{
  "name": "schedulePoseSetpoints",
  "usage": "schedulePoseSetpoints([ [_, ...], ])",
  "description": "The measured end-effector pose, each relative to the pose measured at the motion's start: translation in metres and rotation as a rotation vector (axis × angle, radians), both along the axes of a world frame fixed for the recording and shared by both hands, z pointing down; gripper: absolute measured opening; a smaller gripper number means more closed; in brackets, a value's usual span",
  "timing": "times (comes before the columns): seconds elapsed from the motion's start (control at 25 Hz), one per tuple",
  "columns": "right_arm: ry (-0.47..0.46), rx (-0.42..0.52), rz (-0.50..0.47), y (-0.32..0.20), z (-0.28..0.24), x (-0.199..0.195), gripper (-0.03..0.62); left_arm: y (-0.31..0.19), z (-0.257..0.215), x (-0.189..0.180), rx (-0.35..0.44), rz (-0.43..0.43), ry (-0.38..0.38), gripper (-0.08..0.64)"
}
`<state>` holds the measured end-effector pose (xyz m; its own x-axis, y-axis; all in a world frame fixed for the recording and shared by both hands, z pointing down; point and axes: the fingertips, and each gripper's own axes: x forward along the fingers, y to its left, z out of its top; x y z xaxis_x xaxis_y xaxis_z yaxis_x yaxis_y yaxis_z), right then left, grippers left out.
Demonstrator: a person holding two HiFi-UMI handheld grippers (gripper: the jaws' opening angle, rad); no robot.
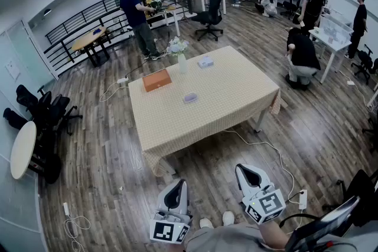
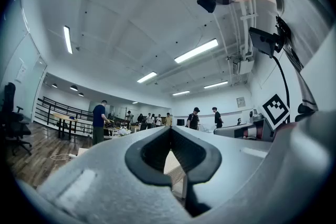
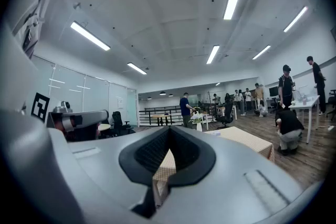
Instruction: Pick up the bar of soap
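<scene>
Left gripper (image 1: 176, 183) and right gripper (image 1: 244, 167) sit at the bottom edge of the head view, side by side, both off the table. Each gripper's own view shows its jaws closed tip to tip with nothing gripped; only checkered cloth shows through the gap behind the pads. White shoes (image 1: 205, 223) are just behind the grippers on the wood floor. A power strip (image 1: 303, 199) lies to the right, with a cable (image 1: 260, 147) running from it toward the table leg. The table (image 1: 236, 104) with its yellow checkered cloth stands ahead, well apart from both grippers. The bar of soap (image 1: 189, 97) lies near the table's middle, slightly toward the left side, flat on the cloth. It is small and pale lilac, and its long axis seems to run roughly left to right across the head view. It is too small to tell which end points where. An orange box (image 1: 156, 80) is farther back and left of the soap. A vase of flowers (image 1: 179, 54) and a white pack (image 1: 205, 61) stand at the far edge. Beyond the table are a black office chair (image 1: 209, 16) and several people standing or crouching.
</scene>
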<state>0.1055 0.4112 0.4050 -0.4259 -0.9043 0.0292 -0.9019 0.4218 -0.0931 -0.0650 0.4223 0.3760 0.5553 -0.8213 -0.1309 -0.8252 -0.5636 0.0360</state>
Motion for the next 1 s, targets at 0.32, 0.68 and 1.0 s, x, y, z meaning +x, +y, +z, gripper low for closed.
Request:
schedulePoseSetpoints([
  [0.32, 0.002, 0.026, 0.0, -0.008, -0.003, 0.028, -0.008, -0.005, -0.005, 0.024, 0.019, -0.007, -0.018, -0.006],
  [0.68, 0.054, 0.097, -0.02, -0.015, 0.001, 0.057, -0.006, -0.012, -0.002, 0.064, 0.041, -0.018, -0.032, -0.006],
  [1.0, 0.006, 0.057, -0.026, -0.034, 0.01, 0.083, -0.006, -0.022, -0.002, 0.077, 0.032, -0.065, -0.019, -0.006],
])
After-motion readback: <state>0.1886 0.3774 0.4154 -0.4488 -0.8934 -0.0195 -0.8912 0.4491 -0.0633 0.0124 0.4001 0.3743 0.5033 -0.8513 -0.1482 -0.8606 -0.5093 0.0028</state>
